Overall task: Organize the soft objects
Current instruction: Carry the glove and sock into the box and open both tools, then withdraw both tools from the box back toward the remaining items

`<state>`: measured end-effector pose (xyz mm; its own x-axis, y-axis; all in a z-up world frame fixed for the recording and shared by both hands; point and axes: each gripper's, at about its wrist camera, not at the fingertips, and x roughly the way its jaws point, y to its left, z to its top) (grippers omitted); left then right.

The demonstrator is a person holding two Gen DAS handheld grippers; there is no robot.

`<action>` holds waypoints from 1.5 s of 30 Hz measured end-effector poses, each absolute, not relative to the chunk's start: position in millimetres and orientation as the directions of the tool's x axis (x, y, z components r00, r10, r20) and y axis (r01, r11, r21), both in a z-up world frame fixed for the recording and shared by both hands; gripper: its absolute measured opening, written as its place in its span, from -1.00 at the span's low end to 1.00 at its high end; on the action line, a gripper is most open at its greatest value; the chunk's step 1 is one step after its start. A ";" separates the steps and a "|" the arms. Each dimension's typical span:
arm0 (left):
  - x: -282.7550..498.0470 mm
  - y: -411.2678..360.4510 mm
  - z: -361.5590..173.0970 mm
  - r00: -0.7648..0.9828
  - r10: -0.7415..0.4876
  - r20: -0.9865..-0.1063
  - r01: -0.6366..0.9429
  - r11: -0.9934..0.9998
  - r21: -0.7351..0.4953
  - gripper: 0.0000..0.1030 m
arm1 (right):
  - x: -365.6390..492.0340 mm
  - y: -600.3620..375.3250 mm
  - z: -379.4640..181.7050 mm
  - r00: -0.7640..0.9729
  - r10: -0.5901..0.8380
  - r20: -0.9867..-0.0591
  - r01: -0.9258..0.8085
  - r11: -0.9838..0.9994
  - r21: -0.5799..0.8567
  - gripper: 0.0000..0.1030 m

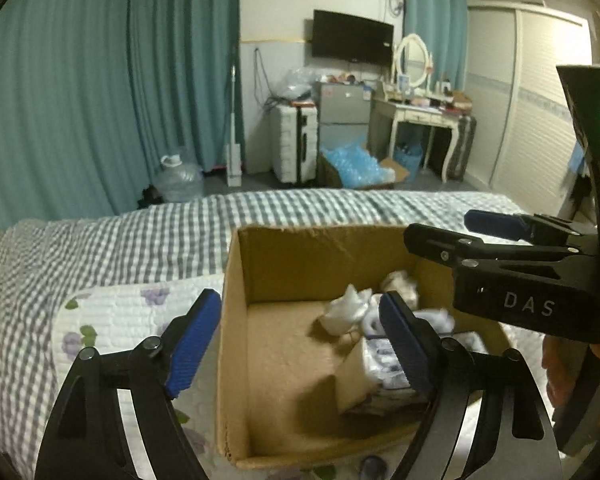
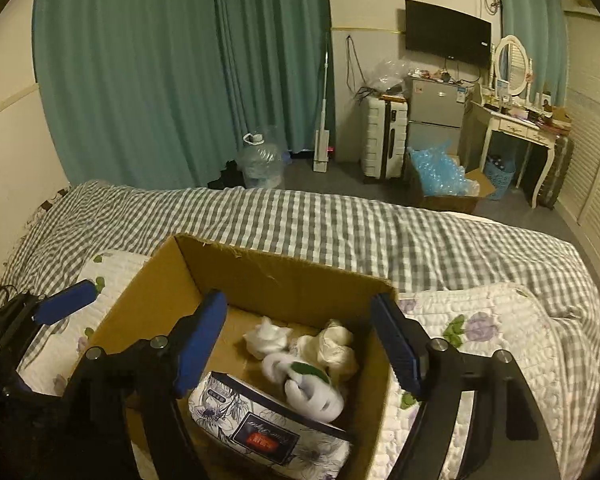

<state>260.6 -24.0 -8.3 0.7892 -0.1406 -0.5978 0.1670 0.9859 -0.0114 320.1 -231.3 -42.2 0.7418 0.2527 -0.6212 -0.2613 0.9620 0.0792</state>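
My left gripper [image 1: 300, 340] hangs with its jaws spread wide and holding nothing: one blue pad sits outside the left wall of the cardboard box [image 1: 236, 320], the other over its inside. My right gripper [image 2: 300, 344] is also open and empty, both pads above the box [image 2: 148, 280] opening; in the left wrist view it [image 1: 440, 232] reaches in from the right over the far right corner.

The box rests on a flowered quilt [image 2: 480, 320] spread over the checked bedcover [image 2: 340, 220] of the bed. Inside, toward the right half, lie the soft things: a flowered tissue pack [image 2: 268, 428] nearest me, a white soft toy [image 2: 312, 388] with a green patch just beyond it, a cream bundle [image 2: 336, 344] to the right, and a crumpled white piece [image 2: 266, 338] farther in. The left part of the box floor is bare cardboard.

Beyond the bed hang green curtains [image 2: 160, 60], with a water jug [image 2: 260, 160] on the floor.
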 end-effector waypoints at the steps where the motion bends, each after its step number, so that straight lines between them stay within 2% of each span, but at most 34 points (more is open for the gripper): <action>1: 258.5 -23.3 -5.1 0.790 -0.144 -0.596 0.167 0.986 -0.017 0.60 | 314.5 -234.9 -36.3 0.745 0.248 -0.619 -0.254 0.964 0.081 0.51; 9: 220.7 -11.0 42.5 0.826 -0.108 -0.554 0.139 0.990 0.015 0.60 | 236.5 -256.6 36.0 0.815 0.174 -0.552 -0.207 0.978 0.002 0.85; 11: 202.9 -7.7 58.1 0.843 -0.099 -0.528 0.127 0.992 0.016 0.74 | 206.7 -259.5 58.5 0.832 0.139 -0.536 -0.190 0.981 -0.041 0.86; 12: 191.2 -5.5 68.5 0.853 -0.094 -0.513 0.116 0.993 0.012 0.94 | 196.2 -259.5 65.7 0.838 0.133 -0.529 -0.188 0.981 -0.052 0.87; 13: 182.0 -2.5 75.9 0.858 -0.097 -0.504 0.115 0.993 0.004 1.00 | 181.3 -260.6 74.2 0.845 0.126 -0.519 -0.186 0.980 -0.064 0.91; 15: 159.8 3.3 90.8 0.873 -0.098 -0.477 0.106 0.994 -0.011 1.00 | 152.9 -263.2 86.1 0.856 0.114 -0.505 -0.178 0.981 -0.081 1.00; 19: 120.8 7.7 107.0 0.896 -0.075 -0.438 0.089 0.996 0.012 1.00 | 108.1 -270.0 86.8 0.858 0.120 -0.499 -0.187 0.979 -0.085 1.00; 25: 83.2 9.8 95.4 0.897 -0.068 -0.438 0.085 0.996 0.019 1.00 | 70.2 -279.3 43.4 0.824 0.136 -0.550 -0.213 0.974 -0.078 1.00; 29: 76.1 5.2 67.3 0.878 -0.055 -0.476 0.088 0.995 0.048 1.00 | 63.7 -283.6 -5.5 0.777 0.132 -0.615 -0.226 0.971 -0.077 1.00; 34: 77.3 0.6 18.7 0.828 -0.096 -0.552 0.115 0.993 0.000 1.00 | 78.6 -284.6 -74.5 0.680 0.164 -0.715 -0.239 0.971 -0.005 1.00; 39: 90.5 -12.3 -28.7 0.775 -0.092 -0.625 0.132 0.991 0.018 0.99 | 101.5 -275.6 -125.3 0.600 0.130 -0.790 -0.239 0.971 -0.022 1.00; 45: 90.4 -17.6 -57.6 0.769 -0.081 -0.635 0.139 0.989 0.042 0.99 | 121.5 -266.7 -164.9 0.513 0.181 -0.839 -0.249 0.967 0.056 1.00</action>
